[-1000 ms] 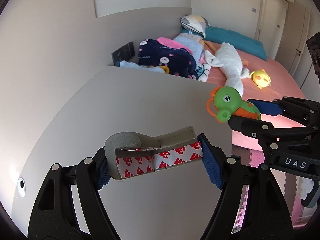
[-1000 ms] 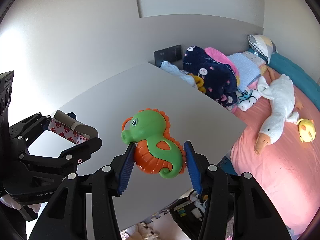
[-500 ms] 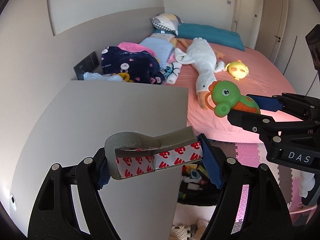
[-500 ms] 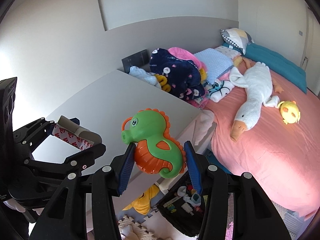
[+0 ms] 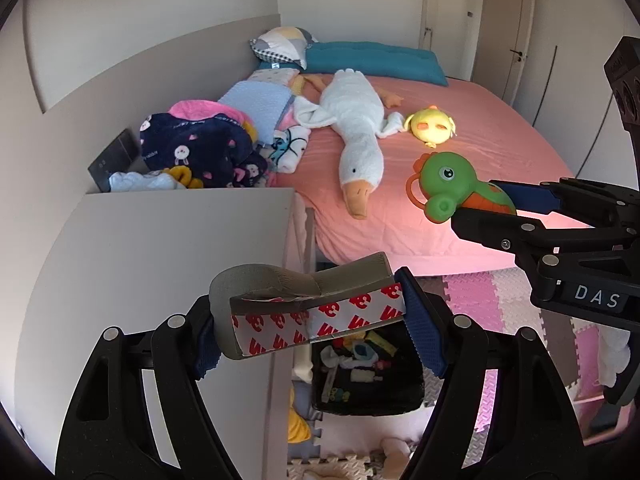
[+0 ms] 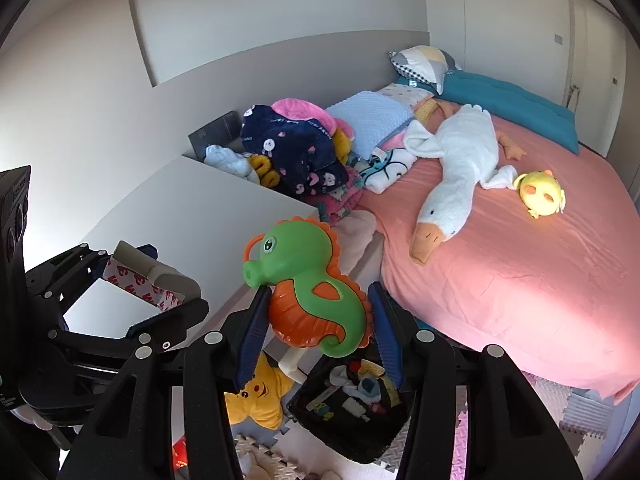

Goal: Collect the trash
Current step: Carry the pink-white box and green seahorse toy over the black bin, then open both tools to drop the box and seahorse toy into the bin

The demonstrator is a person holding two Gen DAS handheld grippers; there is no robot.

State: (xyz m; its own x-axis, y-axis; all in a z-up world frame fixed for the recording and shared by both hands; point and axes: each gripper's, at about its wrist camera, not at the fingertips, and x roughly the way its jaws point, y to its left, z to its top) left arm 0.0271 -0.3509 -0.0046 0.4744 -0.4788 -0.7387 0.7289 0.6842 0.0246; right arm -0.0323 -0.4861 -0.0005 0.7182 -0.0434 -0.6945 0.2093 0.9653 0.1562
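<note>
Left wrist view shows your left gripper [image 5: 310,322] clamped on a foam strip [image 5: 304,300] and your right gripper [image 6: 318,330] on a seahorse toy [image 6: 310,284], so both are collected, yet dropping them into the black bin [image 5: 366,380] below remains.

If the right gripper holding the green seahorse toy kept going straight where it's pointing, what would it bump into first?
Probably the black bin of odds and ends on the floor, which sits just past the right gripper and its green and orange plastic seahorse toy. Depth is hard to judge, so the pink bed's edge is possible too.
</note>
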